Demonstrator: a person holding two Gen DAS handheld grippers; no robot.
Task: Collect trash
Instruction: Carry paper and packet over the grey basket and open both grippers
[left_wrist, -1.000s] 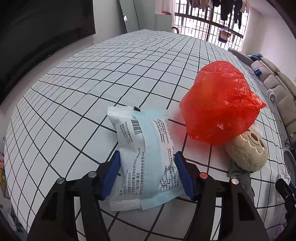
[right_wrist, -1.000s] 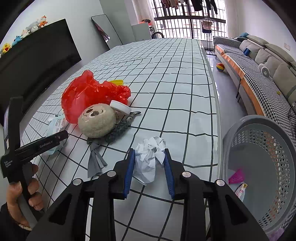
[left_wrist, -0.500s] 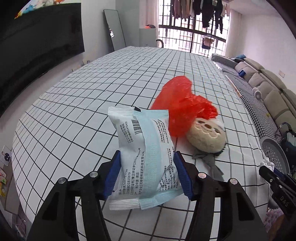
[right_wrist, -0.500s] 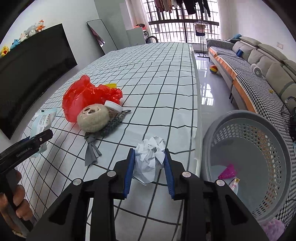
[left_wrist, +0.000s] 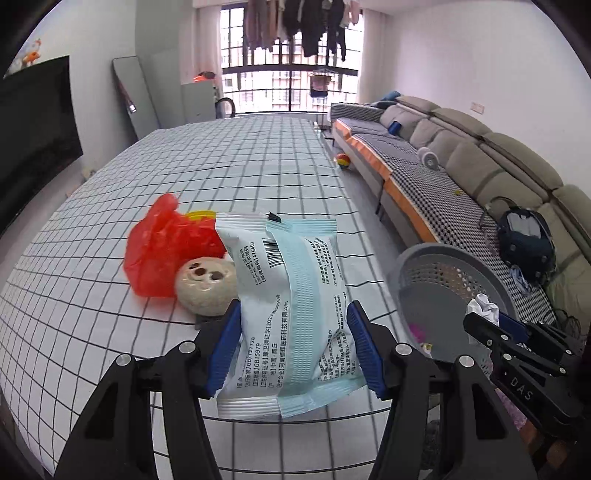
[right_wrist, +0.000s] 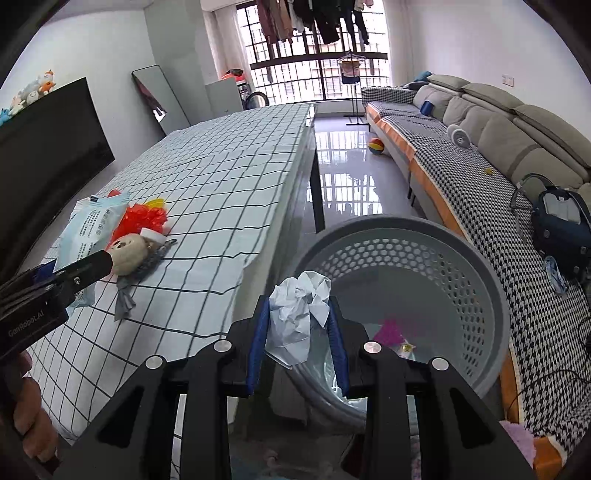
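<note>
Crumpled paper wad (right_wrist: 301, 308) pinched in right gripper (right_wrist: 298, 332) jaws, over the grey perforated basket (right_wrist: 491, 295) rim, apparently poised to drop. Left gripper (left_wrist: 290, 349) jaws clamp a blue-white sealed packet (left_wrist: 291, 306) above the table (left_wrist: 221, 166), likely next for the basket.

- A pale blue and white sealed plastic packet (left_wrist: 291, 314) with a barcode and black print stands upright, pinched at its lower sides, raised above the table edge beside the grey perforated plastic basket (right_wrist: 491, 299).
- A crumpled white paper ball (right_wrist: 301, 312) is held over the near rim of the basket.
- The basket stands on the floor beside the table; small pink scraps (right_wrist: 389, 330) lie on its bottom.
</note>
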